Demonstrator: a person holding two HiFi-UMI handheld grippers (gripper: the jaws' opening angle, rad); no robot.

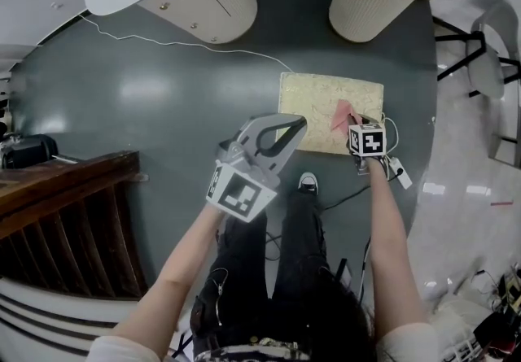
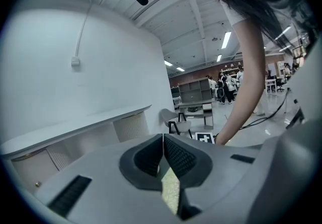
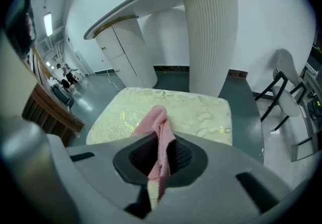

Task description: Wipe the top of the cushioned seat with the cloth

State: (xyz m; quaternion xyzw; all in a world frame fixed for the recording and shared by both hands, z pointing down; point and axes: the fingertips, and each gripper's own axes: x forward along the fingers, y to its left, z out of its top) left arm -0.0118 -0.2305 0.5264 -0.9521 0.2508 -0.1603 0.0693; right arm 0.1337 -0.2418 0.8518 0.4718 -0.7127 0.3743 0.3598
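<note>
The right gripper (image 3: 160, 156) has its jaws pinched tight on the pink cloth (image 3: 157, 127), which trails forward over the pale patterned cushioned seat (image 3: 201, 112) — centre-right in the head view; the left gripper (image 2: 163, 153), mid-frame there, has its jaws pressed together on nothing; its marker cube (image 1: 241, 192) bears a black-and-white square pattern.

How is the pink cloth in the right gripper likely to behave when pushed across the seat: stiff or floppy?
Probably floppy: the cloth folds and droops where the right gripper pinches it. Likely light, so it may bunch on the textured cushioned seat rather than slide flat.
</note>
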